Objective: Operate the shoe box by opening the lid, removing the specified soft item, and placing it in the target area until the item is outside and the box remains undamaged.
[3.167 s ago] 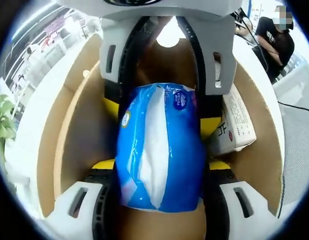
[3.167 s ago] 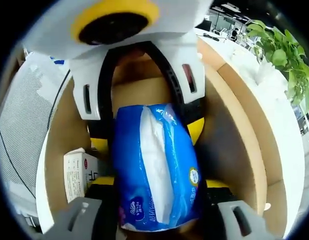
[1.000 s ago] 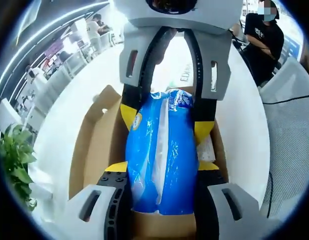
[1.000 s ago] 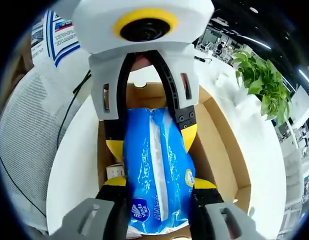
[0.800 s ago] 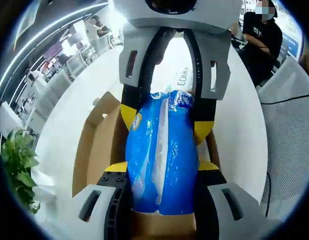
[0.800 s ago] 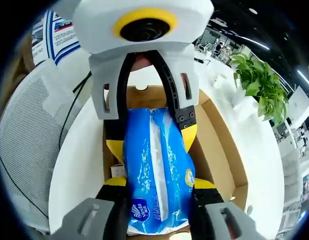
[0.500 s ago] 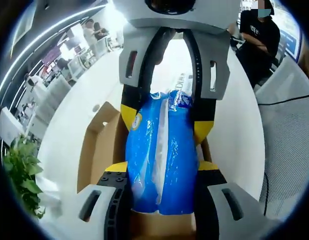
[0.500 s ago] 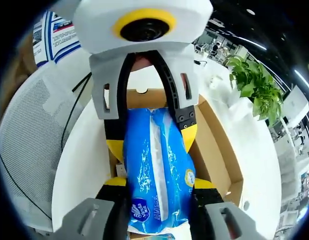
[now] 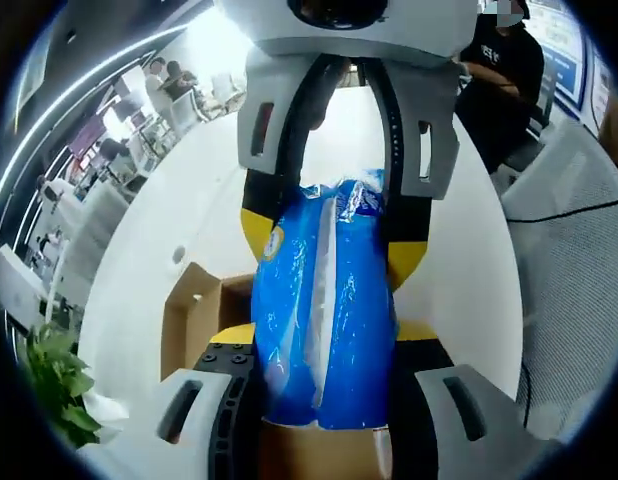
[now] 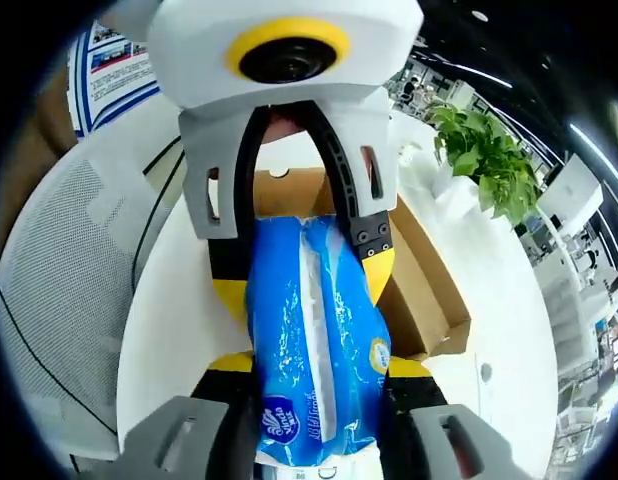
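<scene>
above the open cardboard shoe box point(image 10: 419, 270), the blue tissue pack point(image 9: 324, 310) is held clamped end to end by the left gripper point(image 9: 324, 345) and right gripper point(image 10: 314, 375), likely so the soft pack cannot sag

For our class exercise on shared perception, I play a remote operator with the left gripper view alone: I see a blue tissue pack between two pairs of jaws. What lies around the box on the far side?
Observer: In the right gripper view a leafy plant stands on the white table beyond the cardboard box.
Operator: Anything on the other side of the pack?
Observer: A grey mesh chair sits beside the table edge.
Operator: Is the tissue pack labelled?
Observer: Yes, a round dark blue logo shows near the right gripper; the left gripper clamps the other end.
</scene>
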`<state>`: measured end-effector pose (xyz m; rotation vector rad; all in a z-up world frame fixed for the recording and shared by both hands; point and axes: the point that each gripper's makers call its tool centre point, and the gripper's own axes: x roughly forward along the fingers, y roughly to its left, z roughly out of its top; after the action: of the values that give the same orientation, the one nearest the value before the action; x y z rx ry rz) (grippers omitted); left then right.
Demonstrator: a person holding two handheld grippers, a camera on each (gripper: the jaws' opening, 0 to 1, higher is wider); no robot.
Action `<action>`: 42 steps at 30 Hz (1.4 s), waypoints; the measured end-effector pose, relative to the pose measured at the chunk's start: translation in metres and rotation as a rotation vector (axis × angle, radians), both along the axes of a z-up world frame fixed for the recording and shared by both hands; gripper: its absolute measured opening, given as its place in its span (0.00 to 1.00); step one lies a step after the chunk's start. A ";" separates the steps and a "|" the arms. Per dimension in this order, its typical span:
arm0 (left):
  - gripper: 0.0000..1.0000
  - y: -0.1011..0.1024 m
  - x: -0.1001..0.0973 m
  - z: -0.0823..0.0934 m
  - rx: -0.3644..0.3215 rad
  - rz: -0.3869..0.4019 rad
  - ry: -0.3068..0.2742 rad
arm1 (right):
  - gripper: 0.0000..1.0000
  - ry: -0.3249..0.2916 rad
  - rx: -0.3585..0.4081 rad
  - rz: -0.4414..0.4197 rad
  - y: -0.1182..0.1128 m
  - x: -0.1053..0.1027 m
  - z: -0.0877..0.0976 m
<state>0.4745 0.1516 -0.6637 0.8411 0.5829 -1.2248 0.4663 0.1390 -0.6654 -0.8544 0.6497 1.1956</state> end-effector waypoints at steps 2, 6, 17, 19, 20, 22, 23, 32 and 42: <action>0.46 -0.008 -0.002 0.001 0.000 -0.014 -0.002 | 0.42 -0.002 0.001 -0.012 -0.007 -0.001 0.001; 0.46 -0.025 -0.007 0.002 -0.002 -0.045 -0.003 | 0.42 0.001 0.000 -0.041 -0.023 -0.006 0.002; 0.46 -0.066 -0.025 -0.004 -0.004 -0.113 0.014 | 0.42 0.021 -0.003 -0.103 -0.064 -0.024 -0.004; 0.46 -0.073 -0.027 -0.005 -0.004 -0.124 0.016 | 0.42 0.025 -0.005 -0.114 -0.072 -0.027 -0.005; 0.46 -0.076 -0.028 -0.005 -0.004 -0.129 0.019 | 0.42 0.026 -0.005 -0.118 -0.075 -0.028 -0.006; 0.46 -0.084 -0.031 -0.006 -0.006 -0.141 0.020 | 0.42 0.029 -0.007 -0.131 -0.083 -0.030 -0.007; 0.46 -0.089 -0.033 -0.007 -0.007 -0.149 0.022 | 0.42 0.030 -0.008 -0.135 -0.086 -0.032 -0.007; 0.46 -0.126 -0.042 -0.012 -0.023 -0.191 0.039 | 0.42 0.045 -0.027 -0.181 -0.124 -0.040 -0.012; 0.46 -0.160 -0.054 -0.023 -0.020 -0.229 0.057 | 0.42 0.071 -0.035 -0.218 -0.157 -0.051 -0.024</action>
<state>0.4208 -0.0083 -0.6872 0.8764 0.5296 -1.4640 0.4150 -0.0181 -0.6893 -0.7514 0.8028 1.0233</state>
